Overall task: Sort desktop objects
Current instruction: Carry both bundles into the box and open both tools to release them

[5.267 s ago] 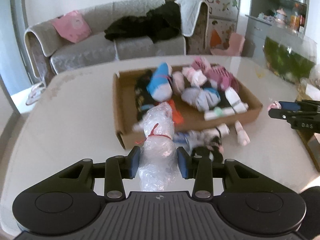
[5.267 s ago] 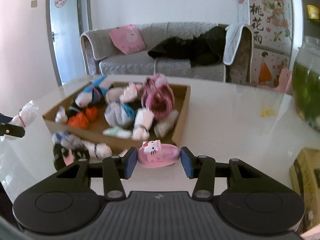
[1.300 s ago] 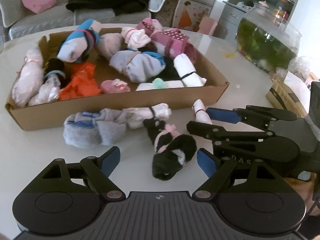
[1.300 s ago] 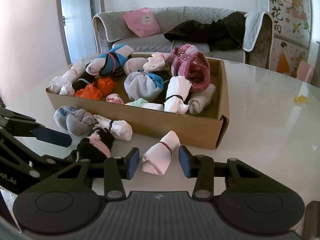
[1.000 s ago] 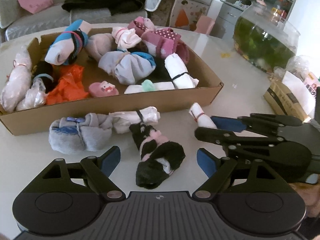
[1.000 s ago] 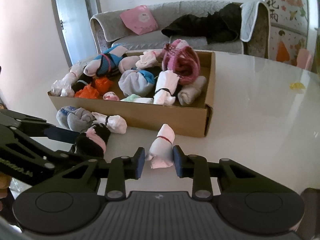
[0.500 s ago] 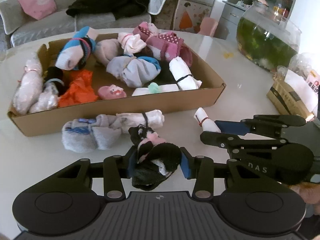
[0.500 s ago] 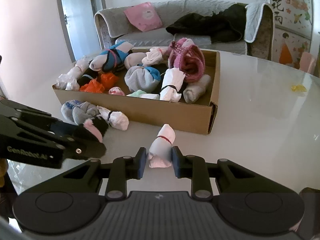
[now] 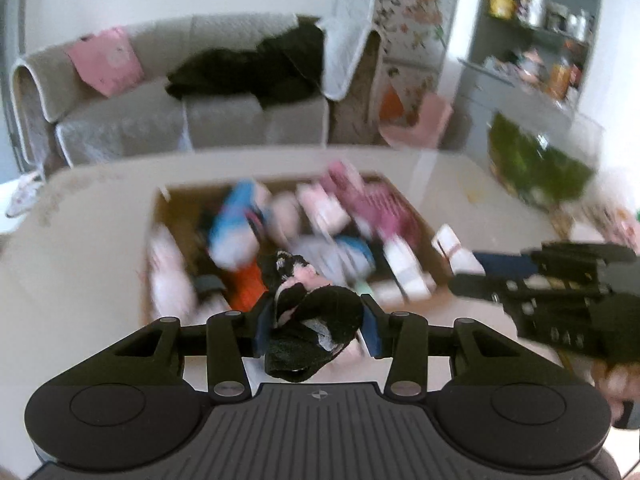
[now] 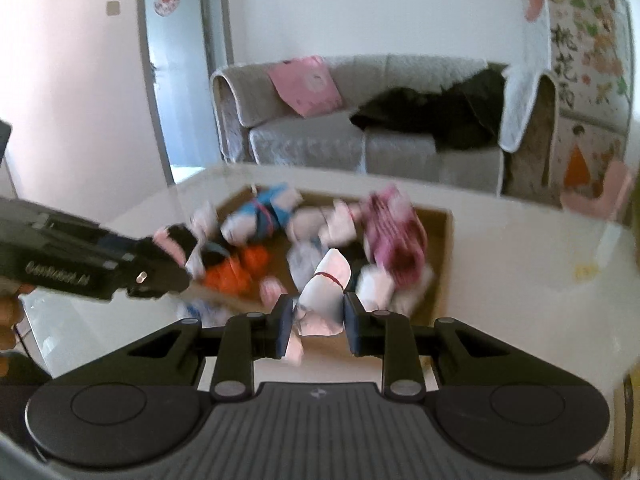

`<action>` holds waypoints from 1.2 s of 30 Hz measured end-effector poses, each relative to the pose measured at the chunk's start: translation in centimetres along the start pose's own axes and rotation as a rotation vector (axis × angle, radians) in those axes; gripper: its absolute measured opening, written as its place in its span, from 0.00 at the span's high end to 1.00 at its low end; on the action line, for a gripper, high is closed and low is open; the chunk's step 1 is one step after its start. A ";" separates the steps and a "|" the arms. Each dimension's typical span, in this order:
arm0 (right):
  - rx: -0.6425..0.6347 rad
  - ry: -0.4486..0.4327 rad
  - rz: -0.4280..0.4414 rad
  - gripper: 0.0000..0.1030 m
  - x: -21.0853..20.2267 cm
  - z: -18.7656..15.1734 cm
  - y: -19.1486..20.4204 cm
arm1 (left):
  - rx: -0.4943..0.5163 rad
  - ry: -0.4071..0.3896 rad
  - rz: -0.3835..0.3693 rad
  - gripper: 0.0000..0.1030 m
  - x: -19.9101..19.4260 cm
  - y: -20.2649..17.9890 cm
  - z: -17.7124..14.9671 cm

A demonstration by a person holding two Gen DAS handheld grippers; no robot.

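You've got 2 bundles gripped: left gripper [image 9: 316, 326] clamps black sock roll [image 9: 316, 332], right gripper [image 10: 316, 324] white roll [image 10: 324, 300]. Box [image 10: 442, 240] mostly full; approx 1 more beside it.

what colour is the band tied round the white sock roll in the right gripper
Red, a thin band around the white sock roll held by the right gripper; clearest in the right wrist view.

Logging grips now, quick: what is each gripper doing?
Left gripper: shut on black and pink sock bundle.
Right gripper: shut on white sock roll.
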State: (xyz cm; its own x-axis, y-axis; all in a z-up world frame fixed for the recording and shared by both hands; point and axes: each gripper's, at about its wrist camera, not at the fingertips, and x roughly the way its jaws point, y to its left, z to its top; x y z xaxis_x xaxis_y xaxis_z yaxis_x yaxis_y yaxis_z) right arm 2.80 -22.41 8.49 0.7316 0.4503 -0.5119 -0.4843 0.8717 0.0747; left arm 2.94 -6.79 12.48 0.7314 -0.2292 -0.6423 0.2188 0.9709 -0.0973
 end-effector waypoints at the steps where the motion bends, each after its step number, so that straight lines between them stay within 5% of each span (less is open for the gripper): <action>1: -0.010 -0.004 0.002 0.76 0.5 0.7 0.2 | -0.003 -0.010 0.009 0.50 0.1 0.6 0.9; 7: -0.031 0.003 0.038 0.76 4.3 3.1 1.3 | -0.048 -0.022 0.053 0.50 2.9 4.3 5.9; 15: -0.027 0.052 0.051 0.76 8.2 3.1 1.2 | -0.062 0.025 0.082 0.50 7.5 7.3 8.1; 36: 0.065 0.096 0.140 0.76 11.8 2.9 0.3 | -0.190 0.113 -0.058 0.50 12.8 11.9 8.5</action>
State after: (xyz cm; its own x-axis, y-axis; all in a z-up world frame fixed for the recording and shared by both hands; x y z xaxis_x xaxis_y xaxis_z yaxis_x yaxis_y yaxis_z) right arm 12.61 -16.26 4.95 0.6085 0.5507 -0.5713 -0.5440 0.8137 0.2049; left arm 20.38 1.23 9.61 0.6419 -0.2861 -0.7114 0.1247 0.9544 -0.2714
